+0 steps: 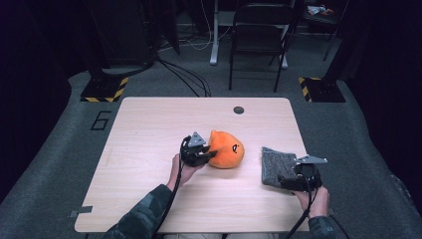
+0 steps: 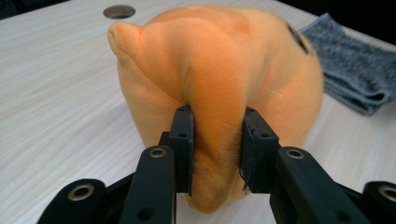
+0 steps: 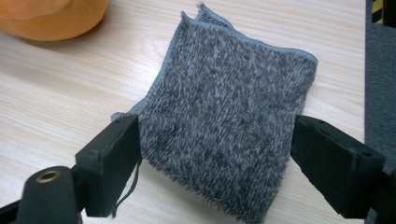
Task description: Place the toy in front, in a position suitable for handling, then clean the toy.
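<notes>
While the left gripper has its fingers pinched on a fold at the near left end of the orange plush toy, mid-worktop, the toy's length runs rightward from that grip. Further right, the grey cloth lies flat near the right edge; the right gripper stands wide open astride its near end, gripping nothing.
</notes>
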